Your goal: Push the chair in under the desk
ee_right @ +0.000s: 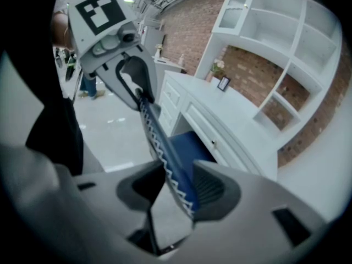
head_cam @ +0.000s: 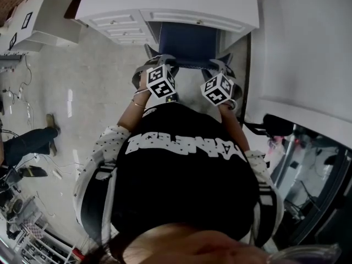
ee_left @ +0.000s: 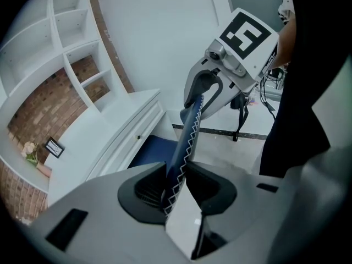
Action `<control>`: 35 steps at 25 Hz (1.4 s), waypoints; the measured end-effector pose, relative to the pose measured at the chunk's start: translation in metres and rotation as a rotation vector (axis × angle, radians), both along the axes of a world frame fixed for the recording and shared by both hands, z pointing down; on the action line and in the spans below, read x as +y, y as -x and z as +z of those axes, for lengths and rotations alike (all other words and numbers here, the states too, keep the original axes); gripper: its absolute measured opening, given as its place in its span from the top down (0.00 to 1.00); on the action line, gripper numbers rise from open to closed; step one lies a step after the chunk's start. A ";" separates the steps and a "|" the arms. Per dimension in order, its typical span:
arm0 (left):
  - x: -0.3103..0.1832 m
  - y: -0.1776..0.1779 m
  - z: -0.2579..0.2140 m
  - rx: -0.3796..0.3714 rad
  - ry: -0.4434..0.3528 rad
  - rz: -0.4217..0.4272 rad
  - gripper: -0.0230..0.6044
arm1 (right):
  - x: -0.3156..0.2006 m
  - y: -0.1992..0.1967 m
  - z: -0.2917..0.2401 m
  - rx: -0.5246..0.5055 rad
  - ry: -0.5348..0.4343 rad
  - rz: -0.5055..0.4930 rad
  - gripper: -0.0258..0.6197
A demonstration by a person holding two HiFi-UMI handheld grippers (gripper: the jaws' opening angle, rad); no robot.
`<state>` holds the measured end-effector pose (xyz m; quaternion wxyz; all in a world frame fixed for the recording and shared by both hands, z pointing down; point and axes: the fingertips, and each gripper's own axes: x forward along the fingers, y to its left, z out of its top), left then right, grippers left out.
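Your left claw (ee_left: 177, 187) and right claw (ee_right: 175, 188) each pinch the chair (ee_left: 188, 131) at its back's top edge, spaced apart for a straight push. Seat's partly under the counter (head_cam: 165, 4) front edge.

The desk (head_cam: 220, 4) stood at the top of the head view, with drawers (head_cam: 118, 26) to the left of its kneehole. The chair (head_cam: 187, 43) sat in front of the desk, its seat partly under the desktop. The left gripper (head_cam: 159, 59) and right gripper (head_cam: 220, 65) were side by side on the top edge of the chair's back, each clamped over it. The person (head_cam: 187, 169) stood just behind them. Shelves (ee_right: 286, 32) rose behind the desk, and a frame (ee_right: 223, 83) stood on the desk near them. A wall (head_cam: 308, 48) ran along the desk's right.
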<state>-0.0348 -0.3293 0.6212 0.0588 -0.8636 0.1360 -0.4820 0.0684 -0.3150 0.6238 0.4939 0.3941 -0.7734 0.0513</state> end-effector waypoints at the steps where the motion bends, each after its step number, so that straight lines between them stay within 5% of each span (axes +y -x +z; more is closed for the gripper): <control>1: -0.001 0.000 -0.001 0.001 0.001 0.003 0.74 | -0.001 0.000 -0.001 0.001 0.000 0.003 0.69; 19: -0.039 0.002 -0.001 0.025 0.003 0.080 0.75 | -0.039 0.002 0.000 0.020 -0.001 0.077 0.68; 35: -0.075 -0.006 0.001 0.014 -0.003 0.040 0.75 | -0.075 -0.006 0.003 0.021 0.000 0.044 0.68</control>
